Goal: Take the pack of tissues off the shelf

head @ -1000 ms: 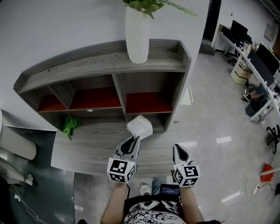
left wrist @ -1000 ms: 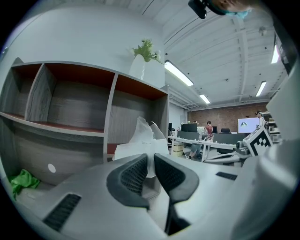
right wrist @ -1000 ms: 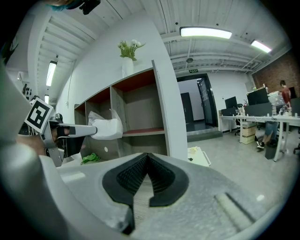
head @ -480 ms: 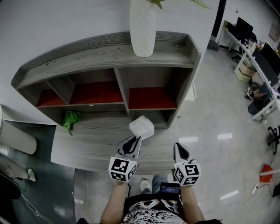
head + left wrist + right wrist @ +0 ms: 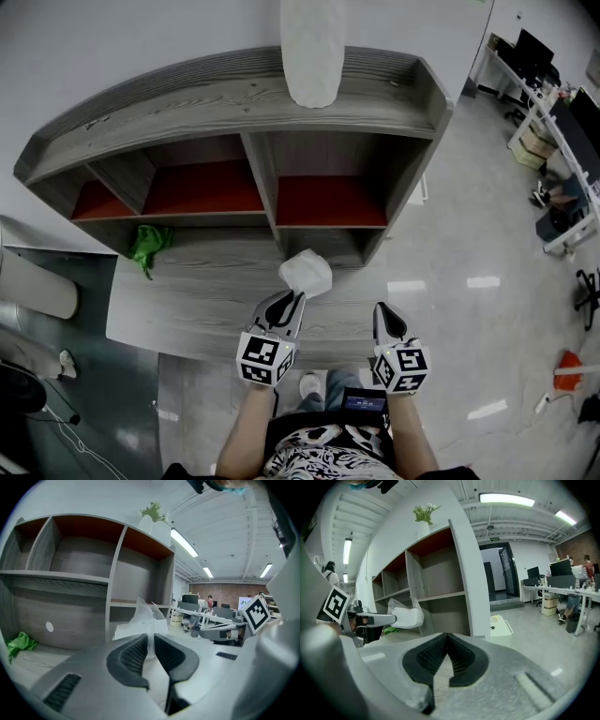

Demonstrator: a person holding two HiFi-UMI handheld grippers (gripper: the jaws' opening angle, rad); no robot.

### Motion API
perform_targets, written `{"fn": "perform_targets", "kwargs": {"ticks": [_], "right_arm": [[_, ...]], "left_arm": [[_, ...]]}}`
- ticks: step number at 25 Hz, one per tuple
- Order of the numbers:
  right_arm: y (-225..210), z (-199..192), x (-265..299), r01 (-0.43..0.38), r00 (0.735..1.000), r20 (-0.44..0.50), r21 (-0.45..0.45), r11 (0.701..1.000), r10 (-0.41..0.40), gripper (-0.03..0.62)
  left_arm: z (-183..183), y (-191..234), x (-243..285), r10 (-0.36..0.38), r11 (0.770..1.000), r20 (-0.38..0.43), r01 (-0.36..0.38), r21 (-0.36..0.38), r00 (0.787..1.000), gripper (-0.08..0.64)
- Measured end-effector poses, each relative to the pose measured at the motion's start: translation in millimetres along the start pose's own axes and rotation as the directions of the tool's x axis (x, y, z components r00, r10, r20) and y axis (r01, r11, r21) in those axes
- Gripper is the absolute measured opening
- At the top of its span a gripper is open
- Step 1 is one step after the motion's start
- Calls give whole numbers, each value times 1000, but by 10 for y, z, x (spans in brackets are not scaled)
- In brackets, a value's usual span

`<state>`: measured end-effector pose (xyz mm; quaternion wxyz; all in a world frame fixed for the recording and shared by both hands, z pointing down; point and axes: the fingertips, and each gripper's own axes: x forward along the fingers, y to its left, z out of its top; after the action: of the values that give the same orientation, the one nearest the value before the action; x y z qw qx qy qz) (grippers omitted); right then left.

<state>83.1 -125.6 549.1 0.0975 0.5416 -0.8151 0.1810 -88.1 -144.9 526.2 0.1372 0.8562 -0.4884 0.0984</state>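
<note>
Pack of tissues (image 5: 306, 274): pinched by its wrapper between the narrow-set jaws of the left gripper (image 5: 292, 300), over the shelf unit's (image 5: 234, 103) lower ledge, in front of the right-hand compartment. The right gripper view shows the pack side-on, clear of the ledge surface; the head view does not. Right gripper (image 5: 386, 317): jaws together, empty. Glossy floor, office desks (image 5: 562, 141) at right. Green cloth (image 5: 148, 246) at the ledge's left end; white vase (image 5: 312, 47) on top.
</note>
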Motion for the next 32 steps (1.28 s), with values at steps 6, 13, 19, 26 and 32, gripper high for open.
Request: {"fn": "perform_targets", "kwargs": {"ticks": [6,13,19,26,32], "right_arm": [[-72,-148,76,6,999,-38,6,1000,-5,5],[-152,-243,133,13,998,-65,23,1000,-12,5],[-215,-324,181,18,996,-90,27,999,-16,5],[-304,-406,232,26,993,-113,40,999,-21,5],[-352,-479,272,27,991,-136,45,999,-21,5]], "left_arm": [[-265,57,89,7,1000,-60,-7,-8,998,46],[-468,77,193,-3,1000,-98,2,-15,995,46],[-732,83,298,-8,1000,-150,7,-10,989,46],[-905,59,394,-32,999,-180,27,-33,983,46],[-1140,3,466,-47,999,-234,40,-32,971,46]]}}
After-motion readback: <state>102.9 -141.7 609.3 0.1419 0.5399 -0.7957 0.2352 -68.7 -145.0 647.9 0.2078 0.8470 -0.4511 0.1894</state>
